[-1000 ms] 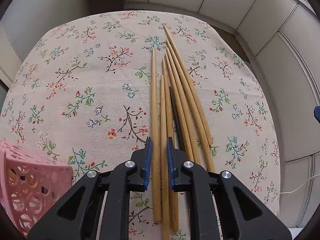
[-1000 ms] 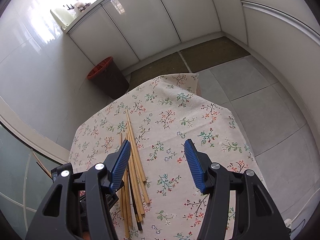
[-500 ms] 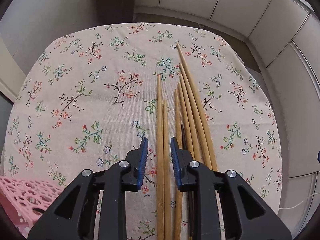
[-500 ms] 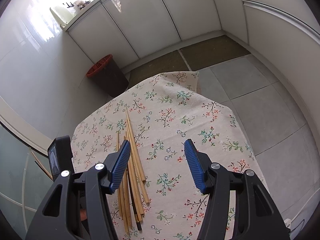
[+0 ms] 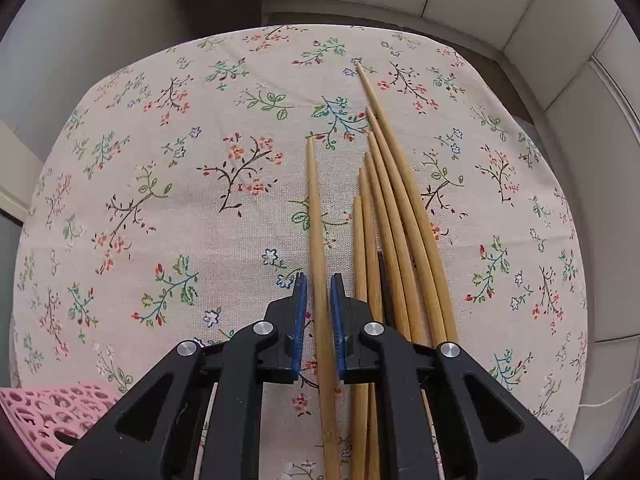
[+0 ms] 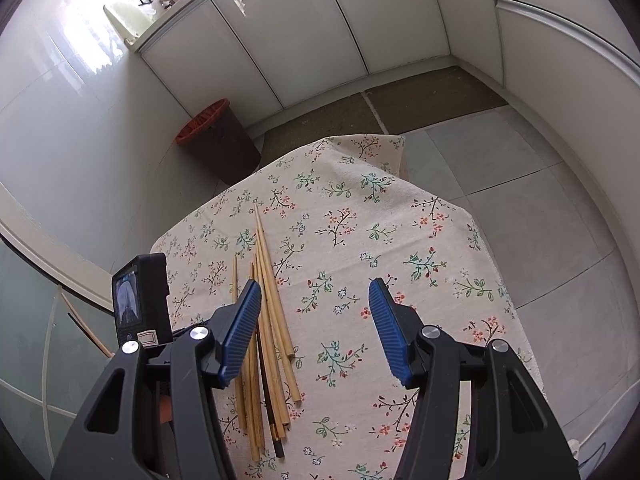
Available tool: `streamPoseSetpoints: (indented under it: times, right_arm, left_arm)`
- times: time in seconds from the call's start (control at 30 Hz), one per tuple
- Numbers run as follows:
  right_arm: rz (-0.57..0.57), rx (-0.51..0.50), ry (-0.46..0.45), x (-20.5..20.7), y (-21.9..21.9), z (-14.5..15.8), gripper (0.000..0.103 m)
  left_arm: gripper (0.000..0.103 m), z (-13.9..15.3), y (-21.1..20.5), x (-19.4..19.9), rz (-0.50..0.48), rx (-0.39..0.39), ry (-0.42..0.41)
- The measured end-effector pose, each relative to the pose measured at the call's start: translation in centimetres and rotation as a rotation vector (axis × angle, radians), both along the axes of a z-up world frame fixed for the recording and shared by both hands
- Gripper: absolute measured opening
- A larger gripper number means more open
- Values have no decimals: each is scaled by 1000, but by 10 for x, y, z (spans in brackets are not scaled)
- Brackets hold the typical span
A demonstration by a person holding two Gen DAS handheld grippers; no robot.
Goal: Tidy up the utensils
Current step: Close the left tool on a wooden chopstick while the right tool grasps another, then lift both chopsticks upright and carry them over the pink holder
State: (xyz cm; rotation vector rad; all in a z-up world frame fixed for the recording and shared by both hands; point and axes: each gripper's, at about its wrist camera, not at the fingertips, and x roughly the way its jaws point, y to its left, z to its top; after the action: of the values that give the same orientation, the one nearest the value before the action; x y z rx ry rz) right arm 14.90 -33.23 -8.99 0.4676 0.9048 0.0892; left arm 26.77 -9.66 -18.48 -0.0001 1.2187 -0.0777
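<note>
Moved: left gripper [image 5: 318, 308] now straddling one pale bamboo chopstick [image 5: 316, 216], fingers narrowly apart, unclamped.
Axis: chopstick lengthwise between fingers.
Right gripper [image 6: 316, 320]: wide open, empty.

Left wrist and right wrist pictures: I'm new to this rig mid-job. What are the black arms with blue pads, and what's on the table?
Each picture comes from a camera on a hand-held gripper, looking along its fingers. The left gripper has its blue pads nearly closed around one bamboo chopstick, set apart from the chopstick bundle on the floral tablecloth. Whether it grips is unclear. A pink basket sits lower left. The right gripper hovers open, empty.
</note>
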Motion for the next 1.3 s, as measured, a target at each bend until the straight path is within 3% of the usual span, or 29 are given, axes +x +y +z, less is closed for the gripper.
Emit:
streamPoseSetpoints:
  times: [0.1, 0.27, 0.47, 0.6, 0.73, 0.93, 1.27, 1.3]
  right_arm:
    - [3, -29, 30, 5, -2, -10, 56]
    - [42, -23, 48, 12, 5, -16, 51]
    - [231, 41, 109, 24, 54, -37, 37]
    - [357, 57, 169, 27, 98, -54, 31]
    - [416, 7, 201, 28, 133, -66, 27]
    - [405, -81, 268, 35, 155, -91, 22]
    - [400, -252, 253, 42, 180, -98, 15]
    - [404, -253, 253, 42, 181, -99, 10]
  left_arm:
    - [6, 6, 4, -8, 9, -82, -13]
    - [6, 62, 15, -60, -31, -174, -197]
    - [6, 134, 44, -123, -42, -298, -355]
    - [6, 161, 74, -156, -20, -396, -417]
    - [6, 169, 97, -170, -7, -386, -488]
    - [6, 172, 117, -176, 19, -425, -486]
    - [6, 173, 129, -173, 10, -422, -516]
    - [6, 173, 131, -173, 12, -425, -516]
